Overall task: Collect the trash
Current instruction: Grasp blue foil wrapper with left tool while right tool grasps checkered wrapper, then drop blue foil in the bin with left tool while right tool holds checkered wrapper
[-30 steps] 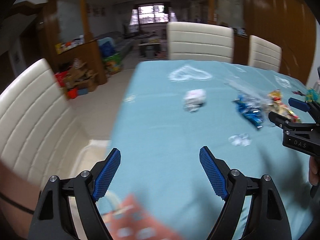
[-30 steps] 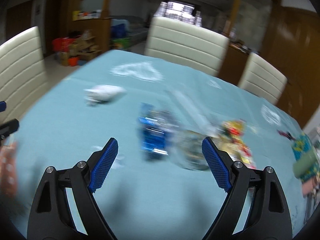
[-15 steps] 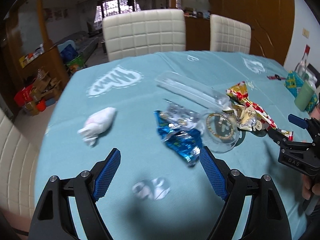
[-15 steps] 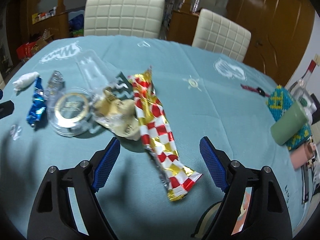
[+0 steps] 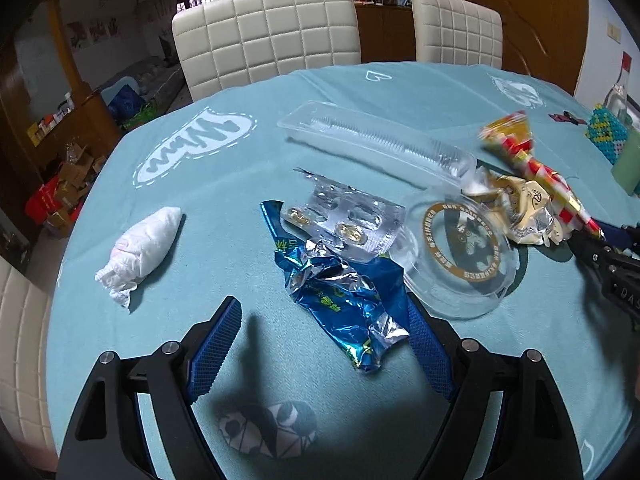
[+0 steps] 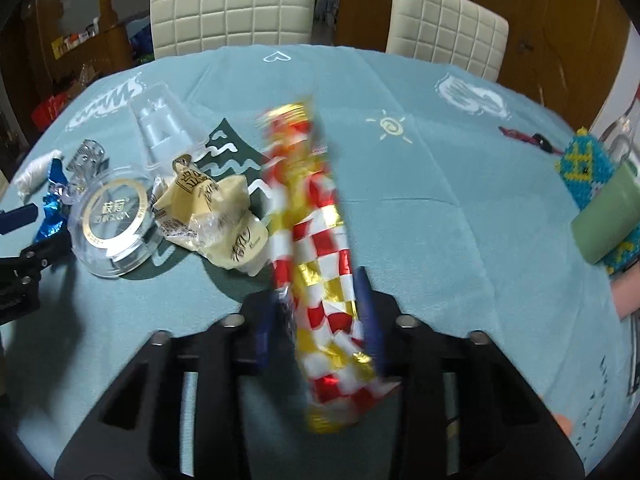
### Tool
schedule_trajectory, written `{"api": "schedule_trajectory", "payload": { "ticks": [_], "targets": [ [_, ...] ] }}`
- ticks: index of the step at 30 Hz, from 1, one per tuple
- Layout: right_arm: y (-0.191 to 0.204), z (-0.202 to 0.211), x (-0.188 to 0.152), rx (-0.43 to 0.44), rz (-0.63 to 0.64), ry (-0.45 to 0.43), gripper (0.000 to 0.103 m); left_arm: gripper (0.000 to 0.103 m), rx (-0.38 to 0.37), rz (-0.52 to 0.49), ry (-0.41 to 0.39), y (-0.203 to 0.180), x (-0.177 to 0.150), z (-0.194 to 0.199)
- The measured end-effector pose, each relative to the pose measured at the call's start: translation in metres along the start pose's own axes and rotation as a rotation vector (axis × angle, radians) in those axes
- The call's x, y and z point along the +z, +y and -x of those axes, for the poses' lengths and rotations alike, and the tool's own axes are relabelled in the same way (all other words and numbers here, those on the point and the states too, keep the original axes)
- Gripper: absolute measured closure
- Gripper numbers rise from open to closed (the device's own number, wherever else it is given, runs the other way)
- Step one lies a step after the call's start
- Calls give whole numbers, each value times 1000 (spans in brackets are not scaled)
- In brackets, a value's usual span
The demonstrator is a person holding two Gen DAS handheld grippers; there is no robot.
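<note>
My right gripper point(image 6: 320, 320) is shut on a red, white and gold checkered wrapper point(image 6: 316, 220), its far end lifted off the table; it also shows in the left wrist view point(image 5: 532, 160). My left gripper point(image 5: 324, 336) is open, its fingers either side of a crumpled blue foil wrapper point(image 5: 340, 292). Beyond it lie a silver blister pack point(image 5: 348, 220), a round clear lid with a gold ring point(image 5: 460, 248), a long clear plastic tray point(image 5: 376, 140), cream wrappers point(image 6: 216, 208) and a white tissue wad point(image 5: 140, 244).
The table has a teal cloth point(image 5: 224, 184) with white drawings. Two cream chairs point(image 5: 268, 32) stand at the far edge. A beaded box with a green cup point(image 6: 604, 204) and a bottle stand at the right. Small dark items point(image 6: 528, 138) lie far right.
My right gripper has closed on the checkered wrapper and begun lifting it. My left gripper has moved forward and down over the blue foil wrapper, still open.
</note>
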State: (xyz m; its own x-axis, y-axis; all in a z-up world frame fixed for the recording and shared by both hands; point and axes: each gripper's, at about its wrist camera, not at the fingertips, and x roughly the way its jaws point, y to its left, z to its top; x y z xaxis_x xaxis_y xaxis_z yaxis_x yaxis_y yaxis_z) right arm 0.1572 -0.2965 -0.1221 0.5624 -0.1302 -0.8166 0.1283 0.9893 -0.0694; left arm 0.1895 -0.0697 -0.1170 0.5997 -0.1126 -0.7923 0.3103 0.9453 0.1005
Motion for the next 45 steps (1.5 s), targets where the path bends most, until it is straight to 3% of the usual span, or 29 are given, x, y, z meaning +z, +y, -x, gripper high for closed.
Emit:
{"api": "schedule_trajectory", "payload": {
  "ticks": [3,7,11,28,45],
  "targets": [
    [3,4,-3,-6,2,-13,77,65,-28,4,15,4,-1,0],
    [5,17,-4,-2,-8,-42,77,74,-69,13,15,10,-7,7],
    [14,33,-6,30,10,-81,77,75,-63,11,-10,17,-17,23],
    [115,80,-14,130,191,-138,77,75,3,20,-97,65,-59,88],
    [246,119,-16,223,411,-198,77,75,146,146,-151,161,-110,130]
  ]
}}
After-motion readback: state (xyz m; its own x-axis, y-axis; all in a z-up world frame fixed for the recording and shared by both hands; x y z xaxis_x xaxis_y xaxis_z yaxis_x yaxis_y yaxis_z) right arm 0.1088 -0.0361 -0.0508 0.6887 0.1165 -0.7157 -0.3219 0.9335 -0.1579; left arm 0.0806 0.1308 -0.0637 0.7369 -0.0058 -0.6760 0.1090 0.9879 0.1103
